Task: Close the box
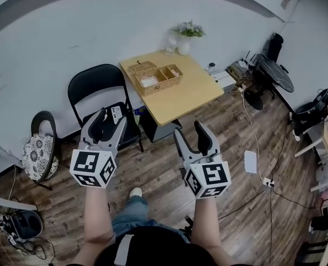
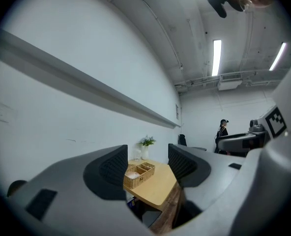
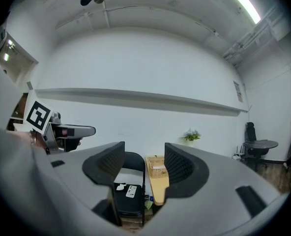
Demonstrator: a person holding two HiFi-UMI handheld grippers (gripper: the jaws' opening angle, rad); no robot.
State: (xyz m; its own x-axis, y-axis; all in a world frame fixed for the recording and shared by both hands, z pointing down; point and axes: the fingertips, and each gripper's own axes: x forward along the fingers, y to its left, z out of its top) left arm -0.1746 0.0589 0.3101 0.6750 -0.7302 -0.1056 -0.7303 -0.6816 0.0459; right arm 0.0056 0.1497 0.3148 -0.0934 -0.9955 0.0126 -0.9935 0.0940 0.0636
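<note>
In the head view we hold both forearms out ahead, side by side above the wooden floor (image 1: 153,170), each carrying a tool tipped up and forward. The left tool (image 1: 111,119) hangs in front of a black chair (image 1: 95,85). The right tool (image 1: 189,131) is level with it, near the front edge of the worktop (image 1: 191,90). The wicker box (image 1: 155,77) sits on the far part of that worktop, well apart from both tools, with its lid open. A potted plant (image 1: 185,37) stands behind it by the wall. In the left gripper view the left tool (image 2: 148,163) is spread with nothing in its grip, and the box (image 2: 138,174) shows far off through the gap. In the right gripper view the right tool (image 3: 144,163) is likewise spread and empty. Between its jaws we see the chair and part of the box (image 3: 158,167).
</note>
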